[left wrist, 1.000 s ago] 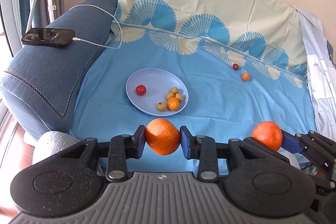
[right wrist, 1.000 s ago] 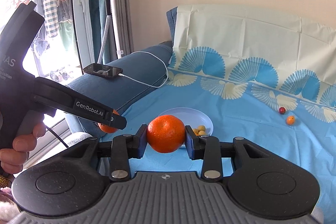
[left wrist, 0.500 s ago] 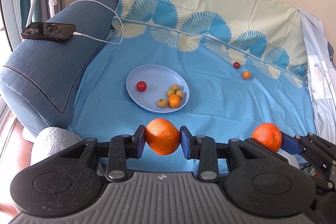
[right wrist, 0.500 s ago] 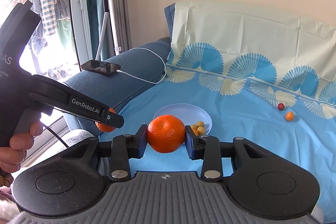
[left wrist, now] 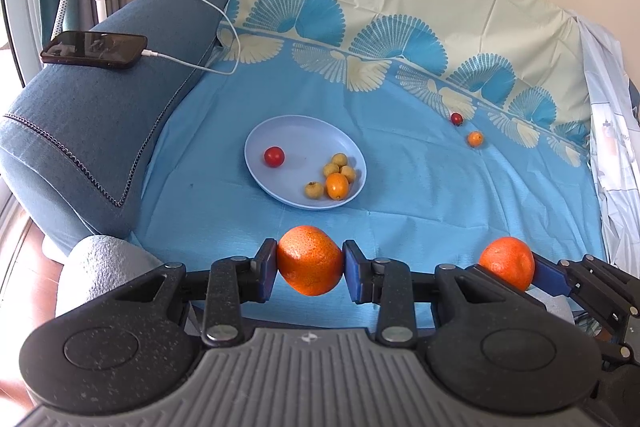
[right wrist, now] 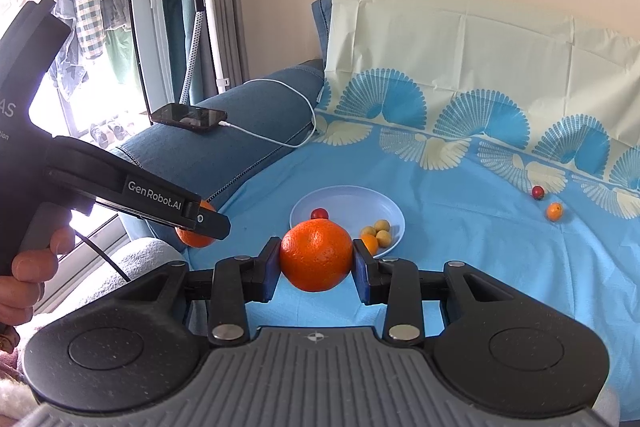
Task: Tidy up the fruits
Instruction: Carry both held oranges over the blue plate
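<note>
Both views sit slightly lower on the sofa than before; left gripper (left wrist: 310, 269) grasps one orange (left wrist: 310, 259), right gripper (right wrist: 316, 262) grasps another orange (right wrist: 316, 254), above the plate (left wrist: 296, 137).

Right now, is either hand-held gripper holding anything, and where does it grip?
Each holds an orange by its sides: left hand-held gripper one orange, right hand-held gripper another orange.

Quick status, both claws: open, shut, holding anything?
Left claw: closed on an orange.
Right claw: closed on another orange.
</note>
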The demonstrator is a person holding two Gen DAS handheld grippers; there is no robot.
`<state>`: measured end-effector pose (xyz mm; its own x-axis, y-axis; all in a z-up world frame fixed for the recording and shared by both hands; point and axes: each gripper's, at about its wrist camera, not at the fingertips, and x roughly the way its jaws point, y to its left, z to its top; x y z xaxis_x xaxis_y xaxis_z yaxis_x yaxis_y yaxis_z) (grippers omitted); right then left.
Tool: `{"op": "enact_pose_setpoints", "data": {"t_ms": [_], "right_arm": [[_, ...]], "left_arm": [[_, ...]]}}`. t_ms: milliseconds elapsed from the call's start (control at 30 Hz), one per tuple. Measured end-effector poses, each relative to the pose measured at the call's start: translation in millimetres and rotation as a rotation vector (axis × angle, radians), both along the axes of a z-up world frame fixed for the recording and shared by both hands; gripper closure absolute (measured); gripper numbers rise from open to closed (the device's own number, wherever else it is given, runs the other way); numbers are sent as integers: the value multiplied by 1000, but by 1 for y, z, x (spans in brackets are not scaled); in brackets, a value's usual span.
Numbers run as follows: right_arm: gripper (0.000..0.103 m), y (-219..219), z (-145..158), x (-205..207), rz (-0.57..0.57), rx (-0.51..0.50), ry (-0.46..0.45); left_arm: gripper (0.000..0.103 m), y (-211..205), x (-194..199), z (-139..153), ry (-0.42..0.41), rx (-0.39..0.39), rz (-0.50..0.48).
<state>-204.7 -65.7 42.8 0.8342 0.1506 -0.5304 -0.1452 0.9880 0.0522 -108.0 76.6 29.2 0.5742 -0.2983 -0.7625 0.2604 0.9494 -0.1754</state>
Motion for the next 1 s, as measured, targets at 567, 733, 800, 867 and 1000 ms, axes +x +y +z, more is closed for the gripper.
{"op": "enact_pose_setpoints", "data": {"t_ms": [567,733,800,867,1000], "right_arm": [[65,-3,-26,53,-38,7,93],[65,-9,-44,87,-57,7,135],[65,-13,-51,104,-62,12,153],[65,-17,-57,121,-63,15,165],[65,-22,-70,155,-58,3,176]], "left_arm": [[64,-1,56,-28,84,19,32],[64,-12,96,-40,103,47,41],[64,-18,114,-46,115,51,45],[64,-26,132,-52,120,54,44],[64,-39,167,-67,128,84,44]]}}
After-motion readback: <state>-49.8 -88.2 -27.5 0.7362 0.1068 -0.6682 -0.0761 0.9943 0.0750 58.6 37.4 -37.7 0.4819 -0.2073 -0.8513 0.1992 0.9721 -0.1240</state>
